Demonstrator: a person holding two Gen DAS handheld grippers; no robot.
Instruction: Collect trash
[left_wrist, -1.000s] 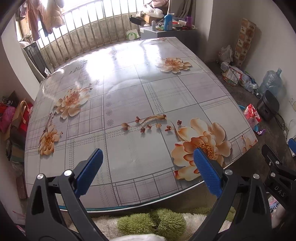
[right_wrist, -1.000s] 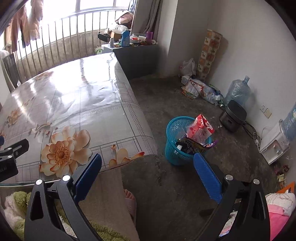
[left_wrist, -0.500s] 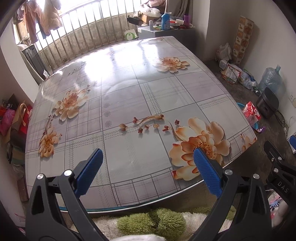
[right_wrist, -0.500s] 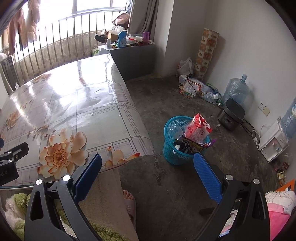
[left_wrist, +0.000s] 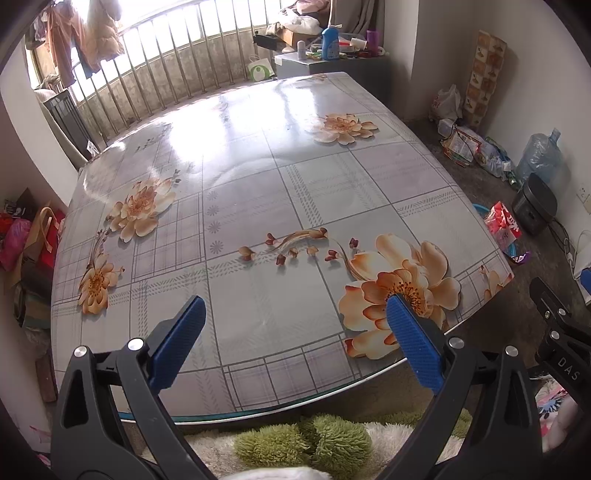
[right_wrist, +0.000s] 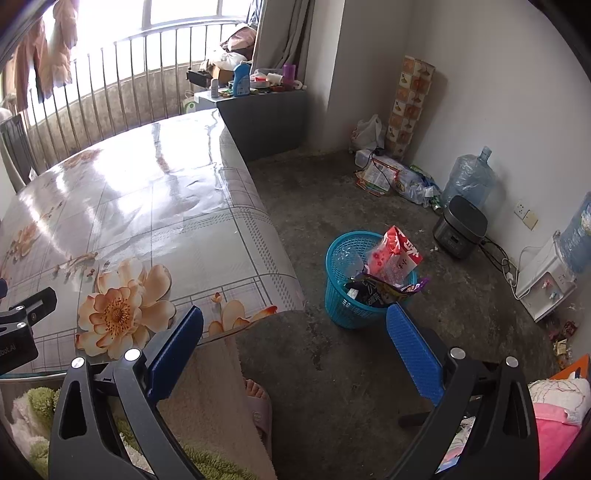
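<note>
A blue plastic basket (right_wrist: 340, 299) stands on the concrete floor right of the table, holding a red-and-white snack bag (right_wrist: 399, 254) and dark wrappers (right_wrist: 380, 288). My right gripper (right_wrist: 293, 341) hangs open in the air, near and above the basket, with nothing between its blue pads. My left gripper (left_wrist: 295, 328) is open too, over the near edge of the flower-print table (left_wrist: 258, 177), and holds nothing. In the left wrist view the red bag (left_wrist: 504, 223) peeks past the table's right edge, and the right gripper's black body (left_wrist: 557, 332) shows at the right.
A foot in a slipper (right_wrist: 256, 402) and a beige robe sit below the table corner. Along the right wall lie a rice cooker (right_wrist: 460, 227), a water jug (right_wrist: 467, 179), bags and a white appliance (right_wrist: 545, 277). A grey cabinet (right_wrist: 262, 118) stands behind the table.
Both views have drifted slightly back and up, so the table and the basket sit a little lower and farther. Both grippers stay open and empty.
</note>
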